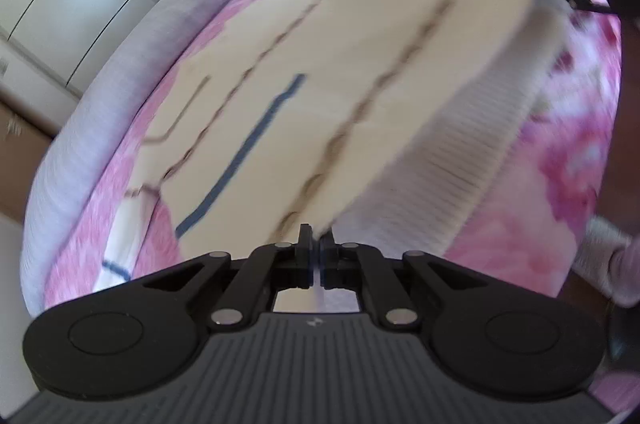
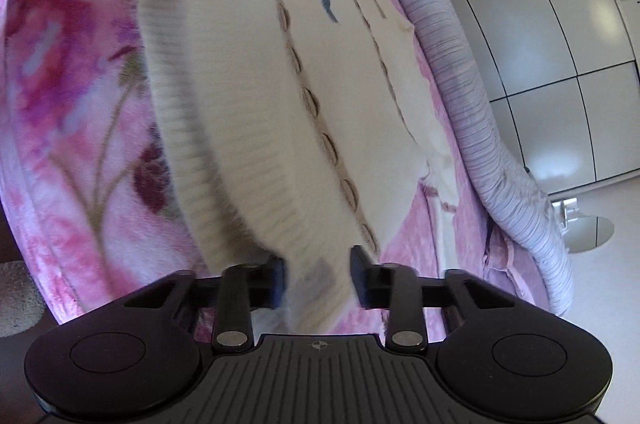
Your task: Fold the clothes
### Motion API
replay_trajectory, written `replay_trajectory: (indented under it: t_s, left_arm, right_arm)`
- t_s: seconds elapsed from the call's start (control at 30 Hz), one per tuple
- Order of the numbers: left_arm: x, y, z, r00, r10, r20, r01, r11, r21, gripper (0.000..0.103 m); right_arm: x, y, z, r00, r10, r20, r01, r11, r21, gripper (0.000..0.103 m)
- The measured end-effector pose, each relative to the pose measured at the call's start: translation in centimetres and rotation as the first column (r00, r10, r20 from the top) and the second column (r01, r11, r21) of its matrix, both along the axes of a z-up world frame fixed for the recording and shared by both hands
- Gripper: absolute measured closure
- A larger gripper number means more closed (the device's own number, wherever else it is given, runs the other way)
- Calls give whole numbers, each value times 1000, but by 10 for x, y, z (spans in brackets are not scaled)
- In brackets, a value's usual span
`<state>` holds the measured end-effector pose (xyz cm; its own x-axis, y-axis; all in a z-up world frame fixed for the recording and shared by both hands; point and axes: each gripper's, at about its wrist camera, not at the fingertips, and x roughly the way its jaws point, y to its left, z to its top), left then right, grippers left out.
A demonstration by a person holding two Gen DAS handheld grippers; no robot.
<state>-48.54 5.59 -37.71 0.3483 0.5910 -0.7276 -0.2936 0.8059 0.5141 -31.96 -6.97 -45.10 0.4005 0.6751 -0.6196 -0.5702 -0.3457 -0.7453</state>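
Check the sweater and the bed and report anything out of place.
Nothing stands out. The cream sweater lies spread on the pink floral blanket, with no tear or stain visible, though the pictures are blurred. The left tool is shut on its edge.

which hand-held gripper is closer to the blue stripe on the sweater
left. the left hand-held gripper grips the sweater edge just beside the blue stripe's near end; the right hand-held gripper straddles the ribbed hem, with the stripe far up the sweater from it.

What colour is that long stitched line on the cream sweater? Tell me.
Dark blue line on the cream sweater; clearest in the left wrist view.
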Motion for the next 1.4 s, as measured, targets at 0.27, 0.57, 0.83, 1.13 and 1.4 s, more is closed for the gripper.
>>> replay_trajectory:
  t_s: [0.27,0.57,0.83,1.13,1.4]
  left_arm:
    - [-20,-24,2,990,-137,-46,136,990,-18,103]
    - [-21,-30,-39,956,-204,-211,194,979,-69,102]
    - [-79,48,28,904,422,65,-318,767,-557,71]
    - [-139,128,-15,453,891,27,-518,288,-805,83]
    - [-143,96,-6,459,883,98,-490,344,-801,98]
  right_arm:
    - [9,-13,51,996,0,-89,-1,1000,-5,103]
    - [-12,-19,12,996,85,15,-80,979,-188,97]
    - [65,-16,91,665,-489,-565,394,872,-290,33]
    - [168,-21,62,-373,-484,-792,660,462,-593,50]
    - [175,-6,89,-174,-576,-799,696,502,-513,102]
